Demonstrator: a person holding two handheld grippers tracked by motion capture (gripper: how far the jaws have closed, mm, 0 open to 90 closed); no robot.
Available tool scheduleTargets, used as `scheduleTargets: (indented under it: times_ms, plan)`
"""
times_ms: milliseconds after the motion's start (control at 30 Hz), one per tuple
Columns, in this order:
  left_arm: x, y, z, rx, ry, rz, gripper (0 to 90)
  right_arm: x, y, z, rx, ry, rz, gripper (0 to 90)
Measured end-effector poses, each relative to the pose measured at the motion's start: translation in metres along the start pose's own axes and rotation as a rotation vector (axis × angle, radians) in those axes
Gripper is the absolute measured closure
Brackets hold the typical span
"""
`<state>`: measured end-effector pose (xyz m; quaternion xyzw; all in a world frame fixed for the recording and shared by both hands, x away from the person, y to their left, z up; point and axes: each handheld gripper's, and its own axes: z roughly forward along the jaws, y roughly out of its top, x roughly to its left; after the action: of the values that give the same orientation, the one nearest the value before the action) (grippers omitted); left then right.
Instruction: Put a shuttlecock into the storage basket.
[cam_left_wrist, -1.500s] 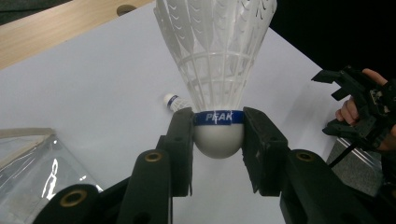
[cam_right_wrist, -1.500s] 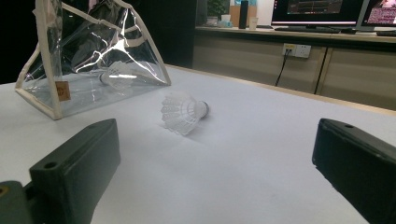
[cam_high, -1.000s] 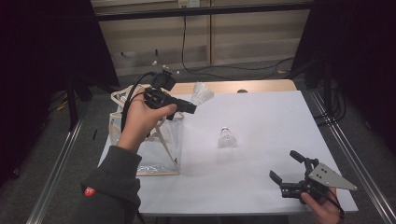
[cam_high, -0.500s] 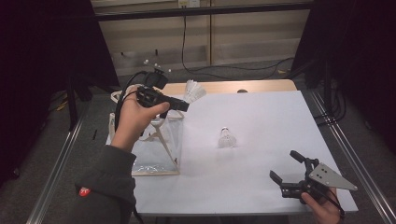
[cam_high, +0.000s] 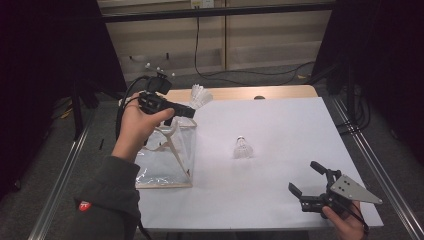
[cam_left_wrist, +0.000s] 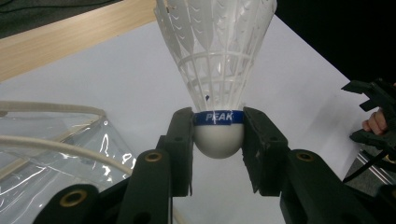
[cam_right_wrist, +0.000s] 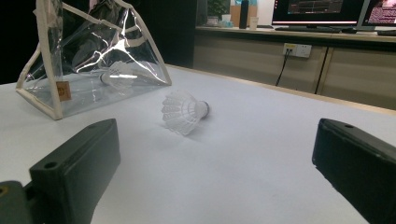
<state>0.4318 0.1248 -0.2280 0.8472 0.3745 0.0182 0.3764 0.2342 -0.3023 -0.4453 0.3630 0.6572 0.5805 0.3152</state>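
A white sheet covers the desk (cam_high: 280, 145), leaving a strip of bare wood along the far edge. Beyond that edge run pale panelled cabinets with a dark cable hanging down them; black curtains close in both sides, and metal rails run along the floor either side of the desk. In the right gripper view, lit monitors stand on a counter behind the cabinets.

The landmark is the clear plastic bag (cam_high: 167, 160) with cream trim, which stands on the near left part of the desk. Inside it lies one shuttlecock (cam_right_wrist: 116, 74), seen through the film.

The left hand (cam_high: 135, 127) is raised over the bag's far side, forearm in a dark sleeve rising from the bottom edge. Its left gripper (cam_left_wrist: 218, 140) points away from the person, toward the desk's far edge, and is clamped on the held shuttlecock (cam_left_wrist: 217, 65): the jaws press both sides of the white cork at its blue band, feathers fanning beyond them.

A loose shuttlecock (cam_high: 242, 149) lies on the sheet to the right of the bag, well apart from it.

The right gripper (cam_high: 307, 181) sits low at the near right corner, far from the bag, jaws spread wide with nothing between them, aimed toward the loose shuttlecock.
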Motion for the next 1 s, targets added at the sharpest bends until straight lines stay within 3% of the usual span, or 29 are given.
scheduleTargets:
  times_ms: [1000]
  plan:
    - [0.015,-0.004,-0.011,-0.018,0.038,-0.036,65.4,0.000,0.000,0.000,0.002,0.001,-0.002,1.0]
